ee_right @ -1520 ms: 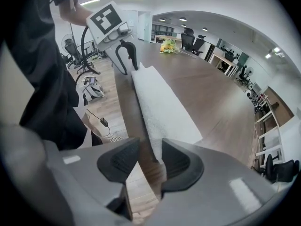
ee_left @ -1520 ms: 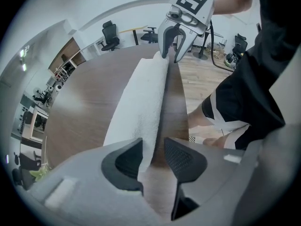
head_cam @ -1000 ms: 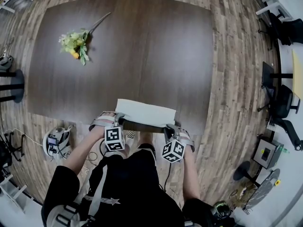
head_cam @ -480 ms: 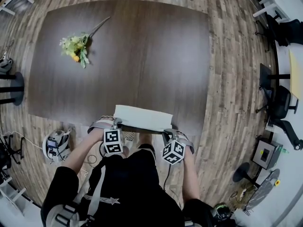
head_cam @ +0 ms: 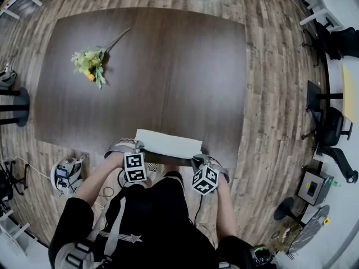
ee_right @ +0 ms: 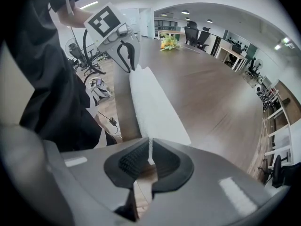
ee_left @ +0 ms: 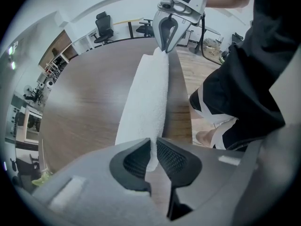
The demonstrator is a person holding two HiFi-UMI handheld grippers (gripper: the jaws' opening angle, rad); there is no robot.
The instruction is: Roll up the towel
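**Towel** (head_cam: pixel 168 144): White. It lies lengthwise along the near edge of the tabletop (head_cam: pixel 168 66), slightly right of the middle. A narrow strip of bare wood shows between the cloth and that edge.

**Left claw** (head_cam: pixel 138 146): It points down at the towel's left end. I read its jaws as having just been closing, and they are now clamped on the towel's near hem. The cloth is pinched between the ribbed pads (ee_left: pixel 134 160).

**Right claw** (head_cam: pixel 197 157): It is at the towel's right end, tilted steeply down. Its jaws have also just been closing and are clamped on the same hem. A thin fold of cloth stands between the pads (ee_right: pixel 134 163).

**Open room:** Beyond the towel the dark wood stretches wide to the far edge and out to both sides. On the near side the tabletop ends just beside the claws.

**Markings:** Each marker cube (head_cam: pixel 134 167) (head_cam: pixel 205 179) bears black-and-white square patterns. The person's dark clothing (head_cam: pixel 151 217) has a pale print, too small for me to read.

**Flower bunch** (head_cam: pixel 90 63): Yellow and green, on the far-left part of the tabletop with its stem pointing far-right. It is well apart from the towel.

**Surroundings:**
- The plank floor (head_cam: pixel 269 94) runs all round the tabletop.
- A round device with cables (head_cam: pixel 67 170) sits on the floor off the near-left corner.
- Black office chairs (head_cam: pixel 334 122) stand to the right.
- A boxy unit (head_cam: pixel 314 186) sits on the floor at near right.

**In the way:** The person's body stands just beside the near edge, directly behind both claws.
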